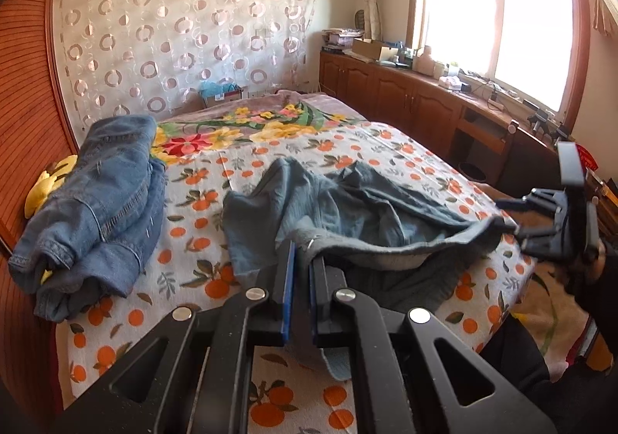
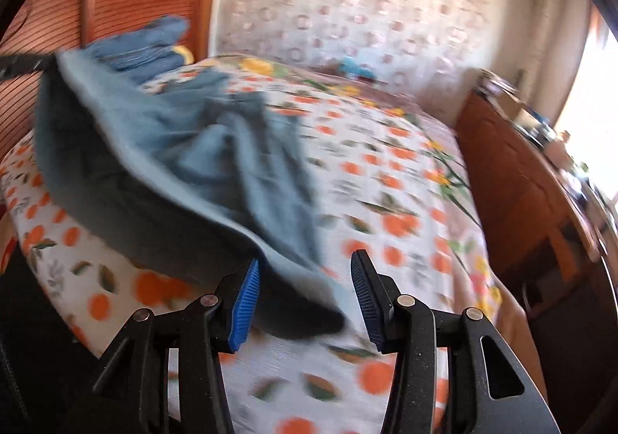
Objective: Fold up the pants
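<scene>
Grey-blue pants [image 1: 347, 202] lie crumpled in the middle of the bed, their waistband lifted and stretched between my two grippers. My left gripper [image 1: 303, 252] is shut on one end of the waistband. It shows in the right wrist view as a dark bar [image 2: 23, 65] at the cloth's far corner. My right gripper [image 2: 307, 258] stands with its jaws apart around the other end of the pants [image 2: 216, 148]. The cloth rests against the left blue pad [image 2: 245, 302] and a gap separates it from the right pad. In the left wrist view, the right gripper [image 1: 519, 219] is at the right bed edge.
A pile of blue jeans [image 1: 104, 202] sits at the bed's left side by the wooden headboard [image 1: 27, 125]. The orange-print sheet [image 1: 386, 148] covers the bed. Wooden cabinets [image 1: 405, 98] with clutter run along the right under a bright window. The right wrist view is motion-blurred.
</scene>
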`<state>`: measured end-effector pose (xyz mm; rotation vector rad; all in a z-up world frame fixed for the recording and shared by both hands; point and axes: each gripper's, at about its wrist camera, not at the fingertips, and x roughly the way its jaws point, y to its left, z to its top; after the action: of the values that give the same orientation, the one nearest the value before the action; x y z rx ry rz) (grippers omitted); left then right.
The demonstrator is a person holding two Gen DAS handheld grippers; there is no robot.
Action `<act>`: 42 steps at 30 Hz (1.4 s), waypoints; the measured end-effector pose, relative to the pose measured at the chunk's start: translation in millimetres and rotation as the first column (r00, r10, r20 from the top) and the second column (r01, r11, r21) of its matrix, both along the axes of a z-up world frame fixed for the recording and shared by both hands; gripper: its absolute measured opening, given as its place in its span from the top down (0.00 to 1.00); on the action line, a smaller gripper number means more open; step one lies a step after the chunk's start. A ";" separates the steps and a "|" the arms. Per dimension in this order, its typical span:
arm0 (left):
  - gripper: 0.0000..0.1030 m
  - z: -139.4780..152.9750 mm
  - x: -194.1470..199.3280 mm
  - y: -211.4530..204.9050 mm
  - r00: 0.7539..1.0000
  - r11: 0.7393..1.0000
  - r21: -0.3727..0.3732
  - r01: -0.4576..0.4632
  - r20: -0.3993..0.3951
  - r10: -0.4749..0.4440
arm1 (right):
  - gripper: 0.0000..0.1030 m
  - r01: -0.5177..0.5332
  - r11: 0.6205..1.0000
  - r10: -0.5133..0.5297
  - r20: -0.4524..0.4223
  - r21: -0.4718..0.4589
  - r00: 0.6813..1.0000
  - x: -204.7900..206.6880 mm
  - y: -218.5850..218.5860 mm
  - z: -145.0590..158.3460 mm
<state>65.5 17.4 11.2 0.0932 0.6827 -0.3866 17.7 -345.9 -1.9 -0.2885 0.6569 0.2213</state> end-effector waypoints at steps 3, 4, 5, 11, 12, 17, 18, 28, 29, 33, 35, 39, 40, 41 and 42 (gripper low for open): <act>0.94 -11.3 -2.7 -2.6 1.000 1.000 0.011 0.005 -0.023 -0.005 | 0.81 0.025 0.998 -0.025 0.010 0.061 1.000 -5.1 -21.1 4.0; 0.94 -15.5 -3.3 -3.5 0.999 1.000 0.015 0.006 -0.032 -0.005 | 0.86 0.021 0.997 -0.022 0.010 0.076 1.000 -5.8 -23.8 4.1; 0.94 -19.9 -3.7 -3.9 0.999 1.000 0.018 0.005 -0.040 -0.004 | 0.91 0.025 0.996 -0.027 0.013 0.083 1.000 -6.8 -26.0 3.8; 0.94 -27.3 -4.4 -3.8 0.998 1.000 0.016 0.001 -0.061 0.000 | 0.94 -0.007 0.995 0.007 0.004 0.101 1.000 -18.6 -23.2 -4.7; 0.94 -25.8 -4.0 -4.4 0.998 1.000 0.016 0.000 -0.058 0.001 | 0.93 -0.025 0.994 0.025 0.005 0.105 1.000 -22.4 -22.4 -4.7; 0.94 -14.4 2.8 -3.4 0.999 1.000 0.014 -0.009 -0.035 0.010 | 0.72 -0.085 0.993 0.084 0.019 0.080 0.996 -34.5 -12.6 -0.7; 0.94 -13.1 4.0 -3.5 0.999 1.000 0.013 -0.010 -0.033 0.010 | 0.71 -0.088 0.994 0.087 0.016 0.072 0.996 -35.6 -13.6 -0.7; 0.94 -11.0 7.2 -7.8 0.999 1.000 0.019 -0.002 -0.033 0.003 | 0.62 -0.123 0.982 0.123 -0.009 -0.141 0.992 -25.4 6.5 -12.1; 0.94 -11.3 7.5 -7.9 0.999 1.000 0.020 -0.002 -0.034 0.003 | 0.61 -0.129 0.979 0.130 -0.008 -0.158 0.992 -23.9 9.8 -12.2; 0.94 -12.0 7.7 -8.3 0.999 1.000 0.021 0.002 -0.037 -0.001 | 0.59 -0.145 0.964 0.151 0.010 -0.223 0.988 -23.6 22.7 -11.7; 0.94 -14.0 8.0 -8.9 0.999 1.000 0.020 0.004 -0.043 -0.003 | 0.58 -0.153 0.958 0.164 0.026 -0.245 0.986 -25.8 29.2 -9.4; 0.94 -19.8 7.7 -11.1 0.998 1.000 0.019 0.011 -0.057 -0.010 | 0.58 -0.176 0.952 0.194 0.048 -0.252 0.980 -27.7 39.7 -7.4; 0.94 -20.8 7.6 -11.5 0.998 1.000 0.021 0.013 -0.059 -0.012 | 0.58 -0.188 0.952 0.206 0.050 -0.243 0.977 -28.6 39.5 -8.8; 0.94 -21.9 7.3 -12.0 0.998 1.000 0.023 0.015 -0.061 -0.013 | 0.67 -0.208 0.951 0.223 0.040 -0.228 0.974 -29.4 39.5 -8.7; 0.94 -22.6 6.8 -12.0 0.998 1.000 0.025 0.016 -0.062 -0.014 | 0.79 -0.210 0.953 0.224 0.041 -0.217 0.974 -29.8 37.4 -9.5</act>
<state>72.3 5.5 -11.4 0.1107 0.7486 -0.3963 -12.1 -308.5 -11.3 -0.5724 0.5841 0.3521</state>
